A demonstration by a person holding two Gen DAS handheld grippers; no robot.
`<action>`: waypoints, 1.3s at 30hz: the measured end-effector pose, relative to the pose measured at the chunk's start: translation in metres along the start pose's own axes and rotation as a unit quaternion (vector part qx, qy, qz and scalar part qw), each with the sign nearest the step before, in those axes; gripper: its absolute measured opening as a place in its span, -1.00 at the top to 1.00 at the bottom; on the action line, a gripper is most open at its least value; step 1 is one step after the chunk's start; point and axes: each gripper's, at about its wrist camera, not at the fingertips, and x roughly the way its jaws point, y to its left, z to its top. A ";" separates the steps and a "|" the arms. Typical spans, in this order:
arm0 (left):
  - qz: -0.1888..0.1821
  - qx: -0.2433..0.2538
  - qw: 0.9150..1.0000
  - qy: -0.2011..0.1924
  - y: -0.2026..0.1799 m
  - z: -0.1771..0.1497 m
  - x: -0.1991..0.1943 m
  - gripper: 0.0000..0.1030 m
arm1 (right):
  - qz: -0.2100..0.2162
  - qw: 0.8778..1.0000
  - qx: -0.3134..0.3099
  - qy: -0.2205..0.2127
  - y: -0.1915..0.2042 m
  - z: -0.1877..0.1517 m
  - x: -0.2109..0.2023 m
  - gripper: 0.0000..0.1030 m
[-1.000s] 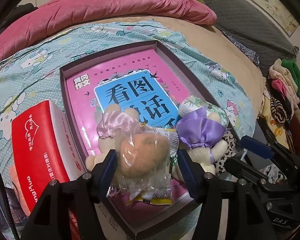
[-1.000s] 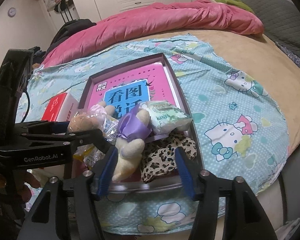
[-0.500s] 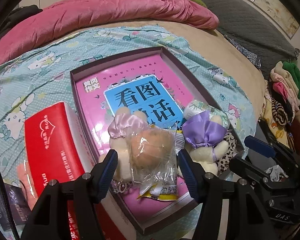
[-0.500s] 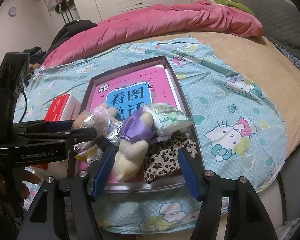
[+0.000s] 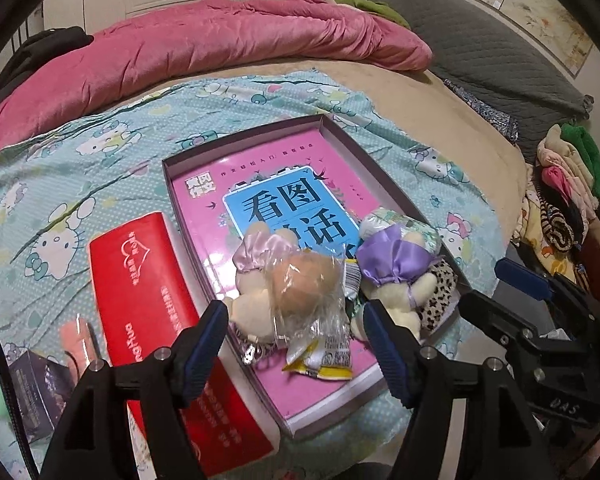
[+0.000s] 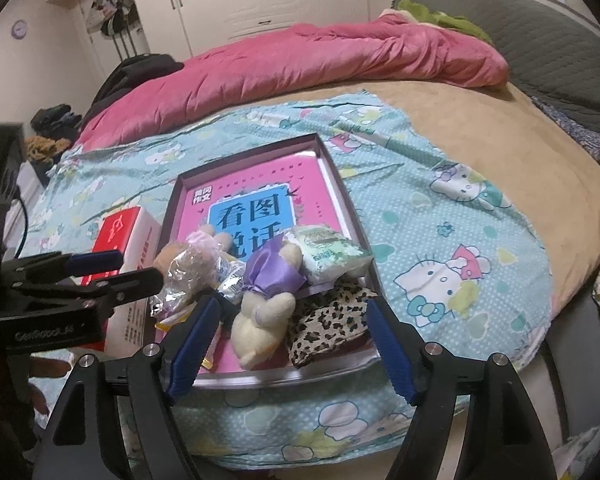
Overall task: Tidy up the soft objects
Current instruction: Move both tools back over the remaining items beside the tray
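A shallow dark box (image 5: 168, 176) lined with a pink book lies on the cartoon-cat sheet. At its near end sit a tan plush in a clear bag (image 5: 304, 292), a cream plush with a pink bow (image 5: 256, 256), another with a purple bow (image 6: 266, 280), a green-white packet (image 6: 324, 252) and a leopard-print cloth (image 6: 328, 320). My left gripper (image 5: 294, 340) is opening; the bagged plush lies between its pads, untouched. My right gripper (image 6: 292, 344) is opening too, astride the purple-bow plush and the leopard cloth without pressing either.
A red tissue box (image 5: 148, 292) stands against the box's left side. A pink quilt (image 5: 220, 44) runs along the far side of the bed. Folded clothes (image 5: 568, 184) are piled at the right. A small dark carton (image 5: 40, 388) lies at the lower left.
The left gripper drew back and up from the bagged plush and its jaws widened; the bag stayed in the box. The right jaws spread wider, with that hand almost still.
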 end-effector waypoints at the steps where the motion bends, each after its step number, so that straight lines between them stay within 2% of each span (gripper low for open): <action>1: 0.001 0.001 1.000 -0.002 0.000 -0.001 -0.002 -0.37 | -0.003 1.000 0.001 0.000 0.000 -0.001 -0.001 -0.50; 14: 0.013 0.006 1.000 -0.015 -0.008 -0.022 -0.034 -0.42 | -0.033 0.999 0.019 -0.004 0.001 -0.009 -0.022 -0.52; 28: 0.019 0.003 0.999 -0.037 -0.008 -0.046 -0.078 -0.43 | -0.047 0.998 0.009 -0.032 0.023 -0.015 -0.059 -0.53; 39: 0.035 -0.031 0.997 -0.062 0.027 -0.063 -0.126 -0.43 | -0.032 0.998 -0.024 -0.056 0.062 -0.009 -0.084 -0.53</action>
